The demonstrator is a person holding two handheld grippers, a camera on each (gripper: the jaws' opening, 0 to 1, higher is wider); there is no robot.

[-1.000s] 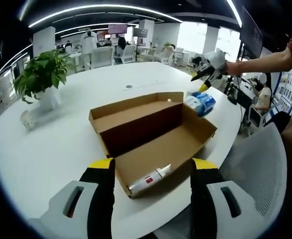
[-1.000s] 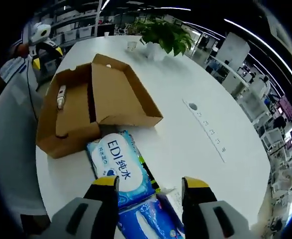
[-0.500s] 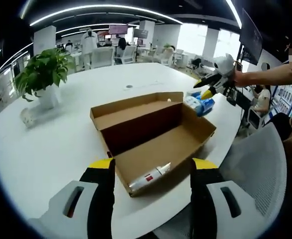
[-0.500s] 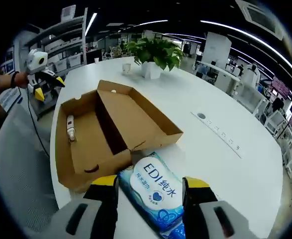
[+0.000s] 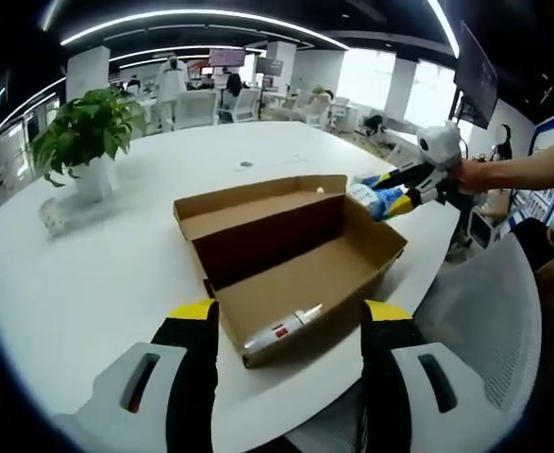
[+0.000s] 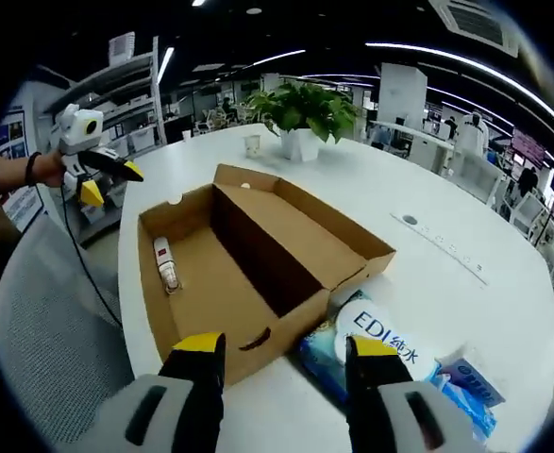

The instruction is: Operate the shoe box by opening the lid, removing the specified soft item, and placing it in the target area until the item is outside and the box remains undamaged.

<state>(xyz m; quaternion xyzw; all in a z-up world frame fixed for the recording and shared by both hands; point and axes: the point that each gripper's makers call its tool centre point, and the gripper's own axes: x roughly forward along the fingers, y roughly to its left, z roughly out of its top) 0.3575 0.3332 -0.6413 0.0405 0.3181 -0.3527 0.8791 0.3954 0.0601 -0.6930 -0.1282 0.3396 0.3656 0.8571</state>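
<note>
White counter carries the shoe box, lid already folded open. Beside the box lies the wipes pack, apparently taken out already. Left claw and right claw gape wide, holding nothing. Only a tube remains inside the box.

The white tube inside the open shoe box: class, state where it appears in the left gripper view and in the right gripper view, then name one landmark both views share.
Left gripper view: the white tube lies at the box's near end, low centre, between this gripper's jaws.
Right gripper view: the white tube lies on the box floor, left of centre, near the side wall.
Shared landmark: the potted plant on the white table.
</note>
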